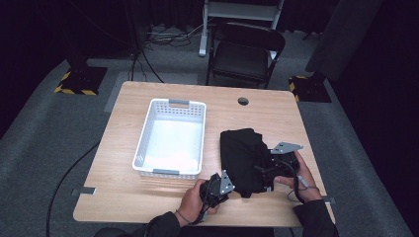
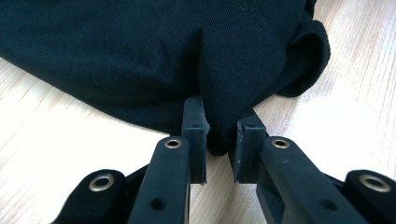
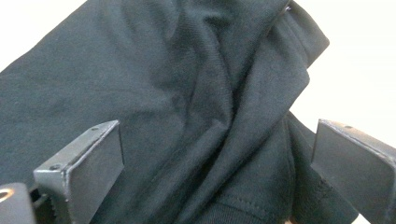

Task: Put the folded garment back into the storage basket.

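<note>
Left gripper (image 2: pixel 219 144) is pinching black garment (image 1: pixel 242 158) near worktop (image 1: pixel 148 197) front edge; right gripper (image 3: pixel 215 168), open, should be closing on folds squarely.

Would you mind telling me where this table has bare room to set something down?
Free wood lies left of the white basket, along the far edge around the cable hole, and on the near-left corner. It is crowded near-right: the black garment, the left gripper and the right gripper.

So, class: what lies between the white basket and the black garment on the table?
Bare tabletop separates white basket from black garment, as the high view shows.
</note>
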A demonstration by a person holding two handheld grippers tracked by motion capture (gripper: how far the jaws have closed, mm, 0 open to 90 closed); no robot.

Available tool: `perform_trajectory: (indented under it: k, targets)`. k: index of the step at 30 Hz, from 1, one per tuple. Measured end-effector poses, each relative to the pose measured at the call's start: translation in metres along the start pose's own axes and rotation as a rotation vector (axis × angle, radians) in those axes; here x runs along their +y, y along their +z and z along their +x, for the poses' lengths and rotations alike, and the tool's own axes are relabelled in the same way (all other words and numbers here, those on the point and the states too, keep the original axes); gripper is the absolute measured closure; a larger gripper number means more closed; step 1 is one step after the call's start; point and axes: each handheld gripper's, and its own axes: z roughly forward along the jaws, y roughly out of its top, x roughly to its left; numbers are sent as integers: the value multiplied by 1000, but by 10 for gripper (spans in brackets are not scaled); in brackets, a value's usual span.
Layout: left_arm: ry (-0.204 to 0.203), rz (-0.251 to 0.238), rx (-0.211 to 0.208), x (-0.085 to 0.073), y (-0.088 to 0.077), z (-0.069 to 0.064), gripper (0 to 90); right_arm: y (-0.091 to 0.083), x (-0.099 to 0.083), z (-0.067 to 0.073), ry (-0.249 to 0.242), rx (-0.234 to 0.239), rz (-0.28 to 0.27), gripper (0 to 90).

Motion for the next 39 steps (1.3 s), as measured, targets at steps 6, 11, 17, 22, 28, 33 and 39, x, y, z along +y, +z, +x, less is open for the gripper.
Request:
perform_trajectory:
  k: [6, 11, 17, 22, 28, 33, 39]
  targets:
    - [1, 0, 2, 0, 0, 0, 780, 6, 2, -2, 3, -4, 9, 29]
    - [4, 1, 3, 0, 0, 0, 779, 12, 4, -2, -6, -19, 13, 30]
    - [7, -1, 12, 0, 0, -2, 777, 20, 6, -5, -13, -26, 34, 30]
    - [6, 0, 10, 0, 0, -2, 778, 25, 7, -10, 2, -30, 37, 28]
    - [6, 1, 8, 0, 0, -1, 778, 31, 5, -14, 21, -12, 54, 19]
    - [8, 1, 8, 0, 0, -1, 778, 36, 6, -16, 37, 14, 72, 19]
    - [9, 1, 7, 0, 0, -1, 778, 40, 3, -21, 66, 48, 74, 11]
